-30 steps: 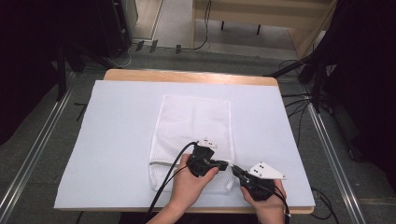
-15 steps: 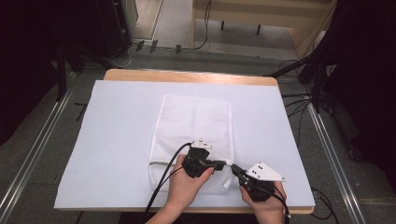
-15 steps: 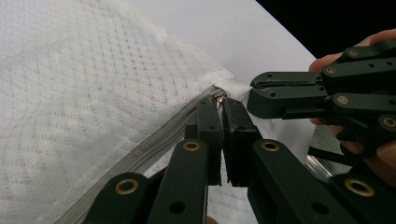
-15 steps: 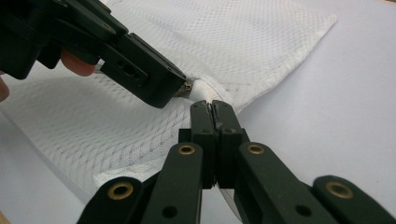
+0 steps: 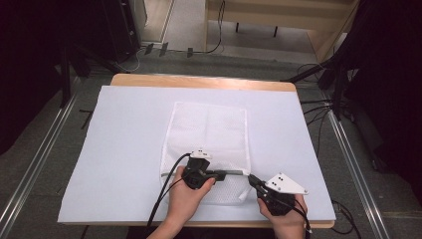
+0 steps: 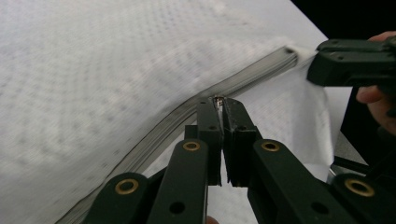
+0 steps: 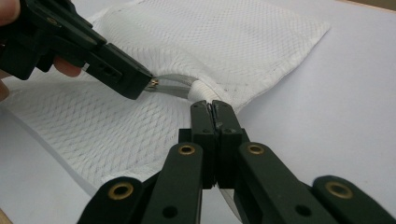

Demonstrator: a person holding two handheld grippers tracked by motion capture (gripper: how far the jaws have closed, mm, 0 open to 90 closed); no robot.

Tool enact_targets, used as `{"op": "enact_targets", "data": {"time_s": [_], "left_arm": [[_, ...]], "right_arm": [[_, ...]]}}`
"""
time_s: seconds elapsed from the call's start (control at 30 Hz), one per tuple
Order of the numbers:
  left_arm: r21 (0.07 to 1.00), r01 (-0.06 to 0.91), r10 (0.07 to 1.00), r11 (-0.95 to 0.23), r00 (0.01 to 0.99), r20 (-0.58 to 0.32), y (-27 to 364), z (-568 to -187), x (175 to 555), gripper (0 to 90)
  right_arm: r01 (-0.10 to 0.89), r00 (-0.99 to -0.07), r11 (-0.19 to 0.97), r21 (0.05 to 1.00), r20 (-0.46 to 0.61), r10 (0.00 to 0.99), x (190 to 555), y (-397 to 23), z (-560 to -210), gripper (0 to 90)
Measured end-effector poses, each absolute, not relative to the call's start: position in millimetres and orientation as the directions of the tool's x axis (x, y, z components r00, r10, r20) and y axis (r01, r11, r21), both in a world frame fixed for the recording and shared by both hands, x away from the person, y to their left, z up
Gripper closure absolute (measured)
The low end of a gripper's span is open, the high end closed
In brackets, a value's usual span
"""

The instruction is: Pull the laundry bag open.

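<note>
On the bench [image 5: 124, 124], under its white sheet, your mesh bag [image 5: 209, 129] lies flat, long axis running away from you, mouth end toward your edge. Along that near end runs the grey zipper [image 6: 233, 86], crosswise, roughly on the line between your two hands.

Left hand-held gripper [image 5: 226, 174]: clenched on the zipper pull [image 6: 218, 99], brass tab seen between the pads in the left gripper view. It sits over the bag's near end, pointing to your right along the zipper.

Right hand-held gripper [image 5: 252, 180]: clenched on the bag's near right corner [image 7: 201, 88], where the zipper ends in a white fabric fold. It sits just off the bag's right edge, close to the left one, tips apart with a short stretch of zipper between.

Judgement: the slider is near the right end of its track. The free length of zipper lies to your left of the pull. The coming move turns on that axis: draw the left hand along the zipper line, away from the right, while the right anchors the corner. A pull off-axis would likely bunch the mesh.
</note>
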State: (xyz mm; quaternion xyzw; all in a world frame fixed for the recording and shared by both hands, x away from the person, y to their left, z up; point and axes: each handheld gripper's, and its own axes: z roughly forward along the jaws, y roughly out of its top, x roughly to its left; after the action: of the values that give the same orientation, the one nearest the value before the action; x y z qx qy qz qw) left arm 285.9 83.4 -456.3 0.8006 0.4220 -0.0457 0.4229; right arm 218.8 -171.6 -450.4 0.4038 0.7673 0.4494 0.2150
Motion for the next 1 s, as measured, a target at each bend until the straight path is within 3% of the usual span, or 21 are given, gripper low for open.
{"op": "enact_targets", "data": {"time_s": [1.0], "left_arm": [[0.617, 0.757, 0.775, -0.215, 0.516, -0.364, 211.2, -467.2, 273.9, 87.7]], "right_arm": [[0.43, -0.551, 0.25, 0.867, 0.033, 0.834, 218.7, -174.9, -447.0, 90.0]]}}
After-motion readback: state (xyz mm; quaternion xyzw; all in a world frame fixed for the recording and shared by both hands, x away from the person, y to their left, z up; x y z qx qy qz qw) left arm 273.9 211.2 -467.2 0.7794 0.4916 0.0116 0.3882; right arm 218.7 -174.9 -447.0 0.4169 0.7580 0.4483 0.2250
